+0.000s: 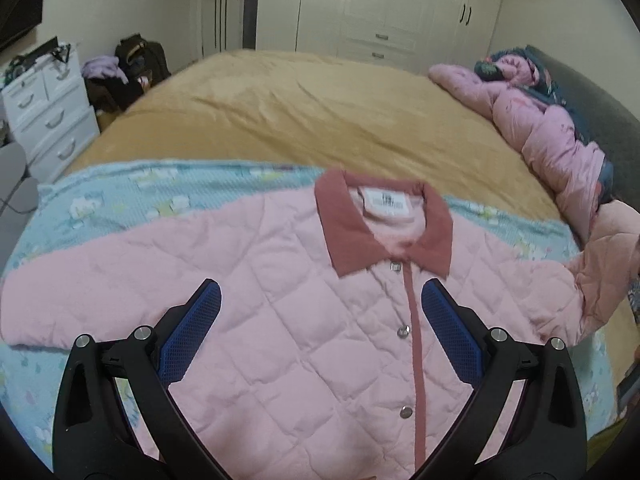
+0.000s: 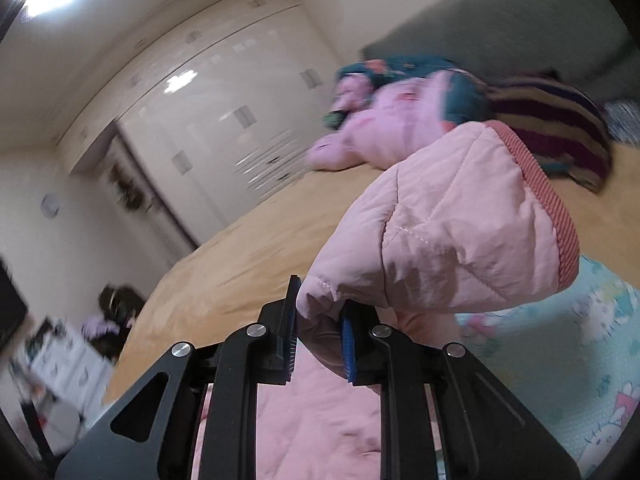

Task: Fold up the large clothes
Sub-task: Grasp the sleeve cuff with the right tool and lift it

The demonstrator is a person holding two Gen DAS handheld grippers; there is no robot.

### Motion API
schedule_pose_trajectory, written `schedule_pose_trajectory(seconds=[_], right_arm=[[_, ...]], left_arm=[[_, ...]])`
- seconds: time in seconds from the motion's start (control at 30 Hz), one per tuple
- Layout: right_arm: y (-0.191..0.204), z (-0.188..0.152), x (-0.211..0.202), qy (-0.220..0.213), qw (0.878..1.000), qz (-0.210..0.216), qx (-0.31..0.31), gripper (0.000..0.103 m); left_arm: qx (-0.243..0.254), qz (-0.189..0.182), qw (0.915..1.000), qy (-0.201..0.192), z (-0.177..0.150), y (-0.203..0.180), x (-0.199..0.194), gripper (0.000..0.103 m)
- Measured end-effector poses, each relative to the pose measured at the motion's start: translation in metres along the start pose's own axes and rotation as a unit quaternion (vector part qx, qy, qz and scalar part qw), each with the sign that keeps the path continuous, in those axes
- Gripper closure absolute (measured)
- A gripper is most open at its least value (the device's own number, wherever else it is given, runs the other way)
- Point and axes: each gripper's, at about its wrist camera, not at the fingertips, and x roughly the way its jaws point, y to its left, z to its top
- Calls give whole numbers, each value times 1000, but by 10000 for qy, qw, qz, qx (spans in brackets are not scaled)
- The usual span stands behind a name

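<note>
A pink quilted jacket [image 1: 288, 320] with a dark pink collar [image 1: 348, 224] lies face up, buttoned, on a light blue patterned sheet [image 1: 120, 200] on the bed. My left gripper [image 1: 320, 300] is open and empty, hovering over the jacket's chest. My right gripper [image 2: 318, 320] is shut on the jacket's right sleeve [image 2: 448, 232] and holds it lifted off the bed, its ribbed cuff [image 2: 548, 208] pointing up. The raised sleeve also shows at the right edge of the left wrist view [image 1: 600, 264].
The bed has a mustard cover [image 1: 300, 112]. A heap of pink and dark clothes [image 1: 552, 128] lies along the grey headboard [image 1: 592, 92]. A white drawer unit [image 1: 48, 108] and bags [image 1: 132, 64] stand at the left. White wardrobes [image 1: 380, 4] fill the far wall.
</note>
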Motion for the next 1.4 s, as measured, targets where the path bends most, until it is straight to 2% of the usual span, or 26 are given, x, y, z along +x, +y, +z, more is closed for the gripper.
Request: schedule_pose_trajectory(seconds=[0.13, 0.27, 0.37, 0.5, 0.63, 0.87, 1.0, 1.13, 1.4], right_arm=[[47, -5, 3, 57, 9983, 426, -388, 86], [95, -12, 6, 151, 9934, 883, -717, 86], [127, -20, 11, 273, 9885, 1181, -899, 86], [160, -37, 23, 483, 9827, 1370, -1144, 86], [189, -71, 41, 728, 9773, 1428, -1386, 86], [216, -135, 75, 1226, 9683, 1443, -1627, 86], [227, -174, 92, 1515, 9604, 1440, -1842, 86], [228, -207, 106, 1835, 9539, 1399, -1918, 86], [226, -241, 114, 2218, 9447, 1404, -1965, 84]], left_arm=[[-200, -187, 9995, -140, 5, 9, -17, 9], [-439, -453, 9980, -101, 1, 20, -23, 9], [-500, -402, 9979, -125, -1, 27, -24, 9], [-748, -693, 9948, -69, -6, 44, -23, 9], [-1019, -812, 9915, -54, -13, 65, -22, 9], [-1546, -1104, 9817, -101, -34, 96, -3, 9], [-1529, -1163, 9814, 27, -40, 97, 18, 9], [-1514, -1490, 9770, 189, -40, 94, 39, 9], [-1921, -1920, 9622, 220, -43, 106, 45, 9]])
